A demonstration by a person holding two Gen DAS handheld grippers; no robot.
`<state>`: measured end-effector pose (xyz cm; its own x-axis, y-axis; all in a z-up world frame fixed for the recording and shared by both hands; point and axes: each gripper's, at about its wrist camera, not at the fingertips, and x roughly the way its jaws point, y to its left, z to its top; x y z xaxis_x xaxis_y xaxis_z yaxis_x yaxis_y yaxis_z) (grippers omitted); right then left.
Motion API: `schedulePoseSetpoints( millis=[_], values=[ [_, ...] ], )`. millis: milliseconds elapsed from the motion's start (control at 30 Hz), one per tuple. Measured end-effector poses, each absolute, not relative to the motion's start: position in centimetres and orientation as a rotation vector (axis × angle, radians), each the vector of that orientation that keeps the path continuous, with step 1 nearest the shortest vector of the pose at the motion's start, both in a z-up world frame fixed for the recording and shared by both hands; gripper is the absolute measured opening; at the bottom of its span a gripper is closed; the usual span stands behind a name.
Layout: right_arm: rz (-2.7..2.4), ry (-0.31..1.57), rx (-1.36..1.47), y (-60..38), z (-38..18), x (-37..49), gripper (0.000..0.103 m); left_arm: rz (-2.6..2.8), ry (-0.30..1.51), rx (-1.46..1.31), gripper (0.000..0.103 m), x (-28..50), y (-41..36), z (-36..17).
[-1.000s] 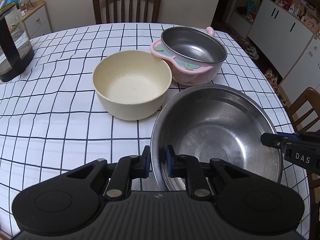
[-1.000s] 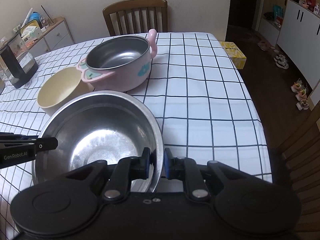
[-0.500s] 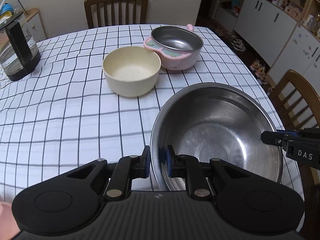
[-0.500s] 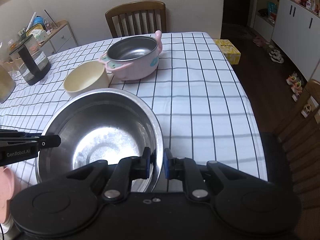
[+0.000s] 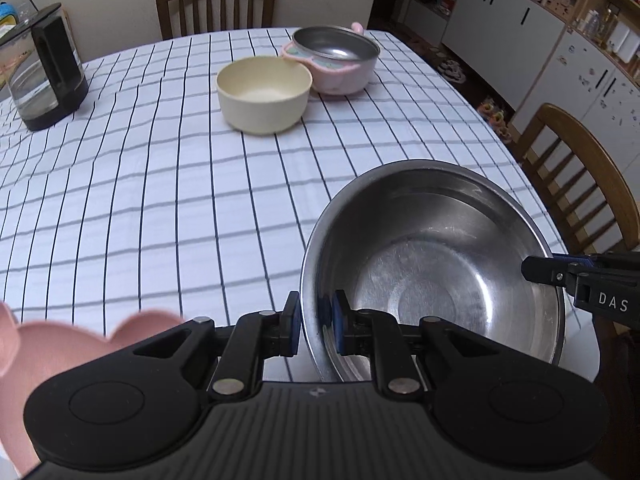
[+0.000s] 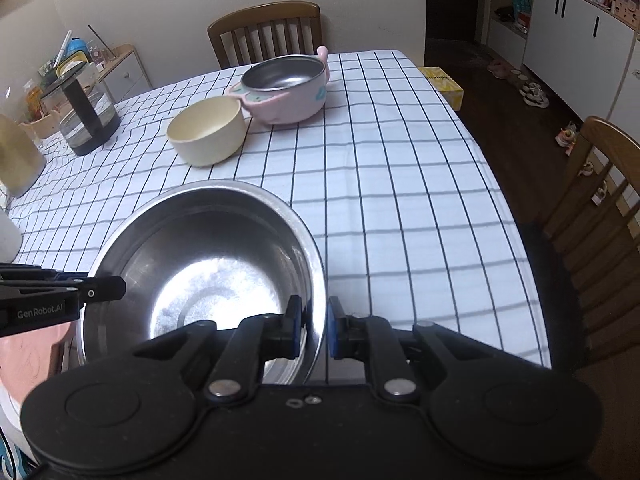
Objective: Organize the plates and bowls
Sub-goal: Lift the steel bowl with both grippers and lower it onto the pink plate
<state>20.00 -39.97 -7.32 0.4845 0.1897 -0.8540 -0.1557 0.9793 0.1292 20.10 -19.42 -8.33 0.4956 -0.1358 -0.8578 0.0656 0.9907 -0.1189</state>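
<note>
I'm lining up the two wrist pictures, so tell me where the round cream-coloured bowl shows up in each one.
Left wrist view: the round cream-coloured bowl stands upper centre, left of the pink pot with the steel liner.
Right wrist view: the same bowl stands upper left of centre, again just left of that pot.
Shared landmark: the wooden chair at the table's far end, behind both.

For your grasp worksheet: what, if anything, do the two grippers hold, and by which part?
Both hold the large steel bowl by its rim: the left gripper on one side, the right gripper on the opposite side.
</note>
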Motion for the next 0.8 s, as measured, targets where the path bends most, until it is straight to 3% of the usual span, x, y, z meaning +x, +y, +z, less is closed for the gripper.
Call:
schedulePoseSetpoints(
  millis=[800],
  values=[
    [0.153,1.139,0.018,-38.8,-10.6,15.3,0.014,-0.184,1.127,-0.007,0.015,16.9,-19.5,-12.0]
  ],
)
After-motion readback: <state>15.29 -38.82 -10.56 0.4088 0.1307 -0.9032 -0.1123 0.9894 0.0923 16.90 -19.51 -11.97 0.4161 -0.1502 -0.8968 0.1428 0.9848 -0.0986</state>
